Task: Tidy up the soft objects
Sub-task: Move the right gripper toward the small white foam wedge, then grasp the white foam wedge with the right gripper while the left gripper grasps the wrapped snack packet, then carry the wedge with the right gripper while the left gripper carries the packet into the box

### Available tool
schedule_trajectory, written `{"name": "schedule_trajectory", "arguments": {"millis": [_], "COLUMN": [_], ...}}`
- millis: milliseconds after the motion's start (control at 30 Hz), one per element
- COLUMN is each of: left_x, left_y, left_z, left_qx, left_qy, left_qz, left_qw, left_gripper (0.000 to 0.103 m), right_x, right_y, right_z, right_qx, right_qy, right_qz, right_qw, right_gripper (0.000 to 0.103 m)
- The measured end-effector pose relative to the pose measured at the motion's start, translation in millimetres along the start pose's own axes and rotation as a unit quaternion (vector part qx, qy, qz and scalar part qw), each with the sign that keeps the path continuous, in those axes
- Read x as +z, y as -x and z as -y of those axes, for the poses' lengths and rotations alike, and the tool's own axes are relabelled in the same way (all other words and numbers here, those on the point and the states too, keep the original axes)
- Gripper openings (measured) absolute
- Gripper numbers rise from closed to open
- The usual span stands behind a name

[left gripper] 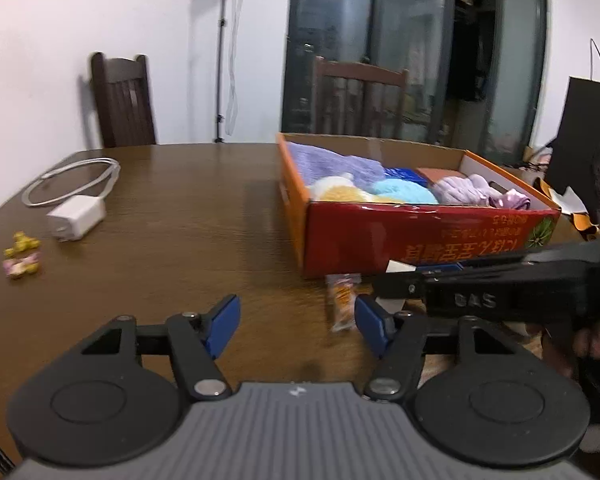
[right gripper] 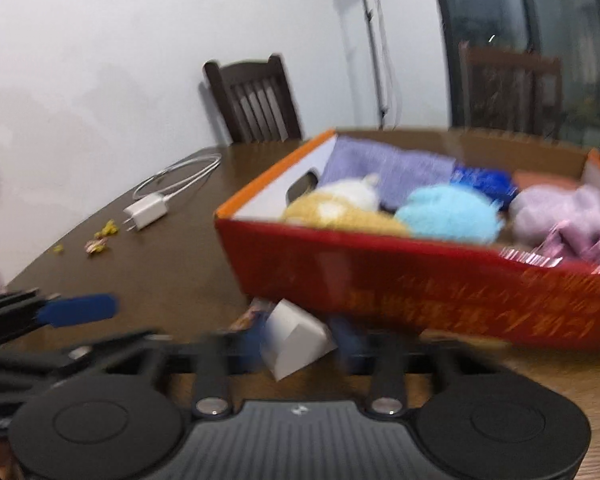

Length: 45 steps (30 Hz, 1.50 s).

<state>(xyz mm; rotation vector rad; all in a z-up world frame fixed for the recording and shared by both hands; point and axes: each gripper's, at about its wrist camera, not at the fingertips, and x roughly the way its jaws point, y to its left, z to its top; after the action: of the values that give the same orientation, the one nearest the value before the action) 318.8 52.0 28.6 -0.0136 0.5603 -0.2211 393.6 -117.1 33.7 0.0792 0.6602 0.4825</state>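
From the left wrist, the left hand-held gripper [left gripper: 296,328] stands partly open over the brown surface [left gripper: 172,216] with nothing between its blue pads, a small snack packet [left gripper: 342,300] just beside its right pad, and the red box [left gripper: 420,236] of soft toys and cloths at two o'clock. From the right wrist, blurred, the right hand-held gripper [right gripper: 300,340] has closed narrowly around a white carton [right gripper: 296,340] below the box [right gripper: 420,280], though a firm grip cannot be told.
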Motion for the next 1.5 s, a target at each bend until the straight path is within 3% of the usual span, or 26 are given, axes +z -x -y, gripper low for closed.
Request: {"name": "schedule_trajectory", "arguments": {"millis": [100,233,333,533,667,800,933,1100,1367,1500], "left_x": [5,4,5,5,6,4,-4,-13,-7,15], "left_y": [-25,-47,-50,-50,-43,0,57,113,120,97], "left_z": [6,20,17,12,15,15,17,36,54,55], "left_qx": [-0.032,-0.039,-0.053,-0.059,-0.030,-0.047,-0.055,-0.069,-0.077,-0.097], "left_qy": [0.008,-0.019,0.000,0.017,0.014,0.048,0.073,0.058,0.054,0.052], "left_qz": [-0.022,-0.043,-0.043,-0.044,-0.040,-0.011,0.019,0.055,0.066,0.073], "left_qw": [0.9992,0.9981,0.9977,0.9971,0.9987,0.9977,0.9956,0.9944,0.9933,0.9912], "left_gripper": [0.053,0.035,0.016,0.015,0.014,0.014,0.014,0.014,0.014,0.014], "right_x": [-2,-11,-20,-19,-21,-28,-50,-75,-78,-55], "right_y": [15,43,45,43,46,65,109,163,195,194], "right_z": [8,27,36,29,26,23,12,-3,1,23], "right_qx": [0.001,0.022,0.013,0.005,-0.011,-0.021,0.005,0.007,0.006,0.005], "right_qy": [-0.006,-0.037,-0.049,-0.030,-0.022,-0.032,-0.045,-0.021,-0.016,-0.024], "right_qz": [0.015,0.055,0.064,0.072,0.078,0.090,0.099,0.105,0.121,0.136], "right_qw": [1.000,0.998,0.997,0.997,0.997,0.995,0.994,0.994,0.993,0.990], "right_gripper": [0.026,0.026,0.026,0.025,0.025,0.025,0.026,0.026,0.026,0.026]}}
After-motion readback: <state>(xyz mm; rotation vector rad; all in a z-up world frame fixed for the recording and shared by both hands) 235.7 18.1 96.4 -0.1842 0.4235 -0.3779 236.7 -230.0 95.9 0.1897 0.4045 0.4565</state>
